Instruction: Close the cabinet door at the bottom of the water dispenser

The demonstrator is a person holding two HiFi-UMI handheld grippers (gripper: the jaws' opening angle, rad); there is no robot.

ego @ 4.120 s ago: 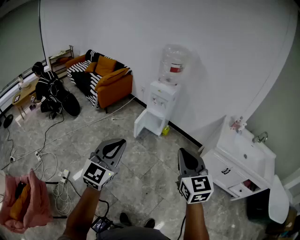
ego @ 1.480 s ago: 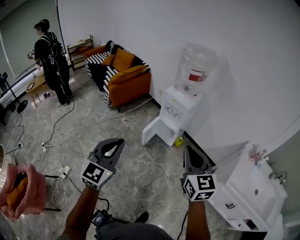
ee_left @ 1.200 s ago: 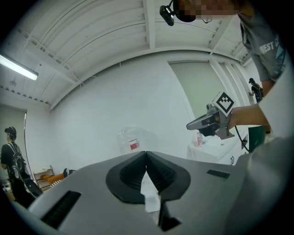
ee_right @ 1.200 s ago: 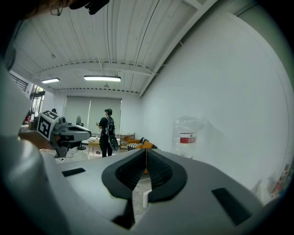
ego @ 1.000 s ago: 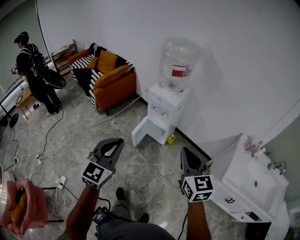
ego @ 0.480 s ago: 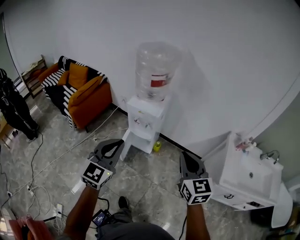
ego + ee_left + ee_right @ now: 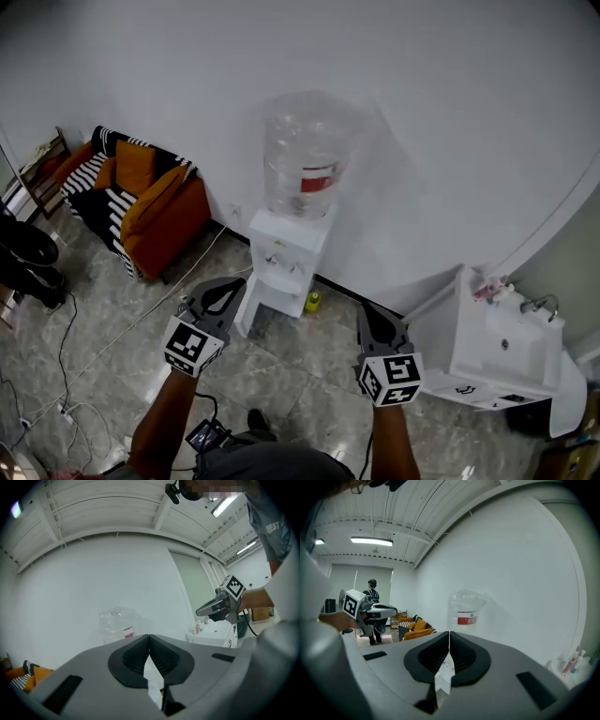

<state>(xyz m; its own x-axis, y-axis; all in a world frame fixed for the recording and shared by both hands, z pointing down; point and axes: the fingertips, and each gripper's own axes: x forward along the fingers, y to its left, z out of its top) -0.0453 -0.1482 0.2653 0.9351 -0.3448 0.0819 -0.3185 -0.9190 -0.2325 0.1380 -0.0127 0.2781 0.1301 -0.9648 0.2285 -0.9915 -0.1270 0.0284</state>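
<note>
The white water dispenser (image 7: 284, 251) stands against the wall with a clear bottle (image 7: 305, 155) on top. Its bottom cabinet door (image 7: 247, 307) hangs open, swung out to the left. My left gripper (image 7: 228, 289) is shut and empty, held level just in front of that door, apart from it. My right gripper (image 7: 371, 315) is also shut and empty, to the right of the dispenser. The left gripper view shows shut jaws (image 7: 149, 637) with the bottle (image 7: 117, 626) beyond them. In the right gripper view the jaws (image 7: 449, 634) meet below the bottle (image 7: 465, 611).
A small yellow-green bottle (image 7: 311, 301) stands on the floor by the dispenser's right side. An orange and striped sofa (image 7: 141, 202) is at the left, a white sink cabinet (image 7: 502, 352) at the right. Cables (image 7: 58, 375) lie on the floor; a person (image 7: 28, 267) is at the left edge.
The dispenser has come much closer and nearer the middle of the head view. Both shut grippers have been carried forward toward it. The person has slid out to the left edge.
</note>
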